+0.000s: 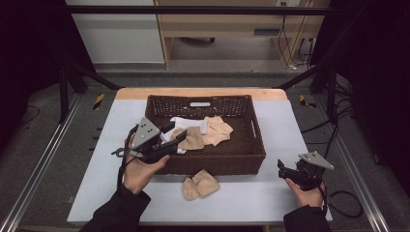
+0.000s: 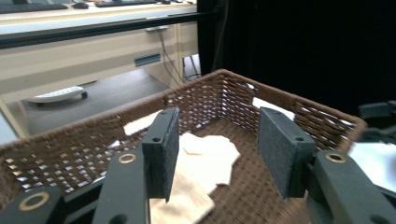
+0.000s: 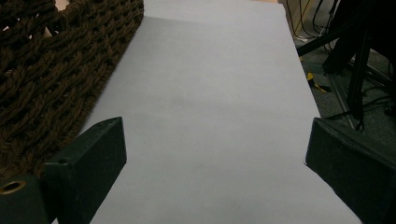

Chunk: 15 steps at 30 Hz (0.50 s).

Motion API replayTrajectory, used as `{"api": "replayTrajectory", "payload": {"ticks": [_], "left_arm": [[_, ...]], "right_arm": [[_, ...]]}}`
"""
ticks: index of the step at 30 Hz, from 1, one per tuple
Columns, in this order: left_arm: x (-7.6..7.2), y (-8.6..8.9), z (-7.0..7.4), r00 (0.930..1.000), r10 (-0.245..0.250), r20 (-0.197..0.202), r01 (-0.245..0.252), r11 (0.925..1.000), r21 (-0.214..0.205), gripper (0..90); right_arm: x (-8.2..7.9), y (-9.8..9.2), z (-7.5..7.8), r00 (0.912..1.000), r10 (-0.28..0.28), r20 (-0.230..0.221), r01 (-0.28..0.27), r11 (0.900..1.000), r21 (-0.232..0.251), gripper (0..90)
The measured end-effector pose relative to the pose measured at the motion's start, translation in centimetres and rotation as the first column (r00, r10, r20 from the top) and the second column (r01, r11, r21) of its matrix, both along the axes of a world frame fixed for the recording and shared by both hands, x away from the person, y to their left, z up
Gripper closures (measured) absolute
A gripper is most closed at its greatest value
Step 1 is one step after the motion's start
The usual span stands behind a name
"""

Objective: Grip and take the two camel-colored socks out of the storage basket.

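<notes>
Now the left gripper [image 1: 170, 140] hangs over the basket [image 1: 259, 145], jaws parted about halfway and holding nothing, with beige socks [image 2: 208, 156] and a white one [image 1: 189, 124] lying in the basket just beyond and below its tips. A loose beige pair [image 1: 200, 184] lies on the table [image 1: 295, 121] in front of the basket, between the hands, its long axis running left-right; the left hand seems nearer. It looks soft and crumpled. The right gripper [image 1: 286, 170] rests wide open and empty on the table's right.
</notes>
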<state>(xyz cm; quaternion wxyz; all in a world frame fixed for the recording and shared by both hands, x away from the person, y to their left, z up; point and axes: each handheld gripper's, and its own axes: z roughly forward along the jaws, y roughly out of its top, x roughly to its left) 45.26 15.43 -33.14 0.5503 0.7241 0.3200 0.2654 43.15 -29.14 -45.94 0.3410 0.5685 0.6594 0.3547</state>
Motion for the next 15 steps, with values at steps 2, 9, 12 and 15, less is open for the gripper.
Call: {"api": "replayTrajectory", "payload": {"ticks": [2, 9, 12, 15], "left_arm": [[0.9, -0.2, 0.2, 0.9999, 0.017, 0.000, -0.017, 0.9999, 0.000, 48.3], [4.1, -1.0, -0.1, 0.9977, 0.067, -0.012, -0.067, 0.9976, 0.021, 46.9], [5.5, -1.2, -0.5, 0.9956, 0.090, -0.026, -0.090, 0.9957, 0.021, 46.9], [6.8, -1.2, -1.2, 0.9926, 0.113, -0.045, -0.111, 0.9934, 0.028, 46.2]], "right_arm": [[0.0, 0.0, 0.0, 1.0000, -0.002, -0.001, 0.002, 1.0000, 0.002, 5.4], [0.1, 0.0, 0.0, 1.0000, -0.003, -0.003, 0.003, 1.0000, 0.004, 5.3], [0.1, 0.0, 0.0, 1.0000, -0.002, -0.004, 0.002, 1.0000, 0.006, 5.2], [0.1, -0.1, 0.0, 1.0000, -0.002, -0.005, 0.002, 1.0000, 0.004, 5.2]]}}
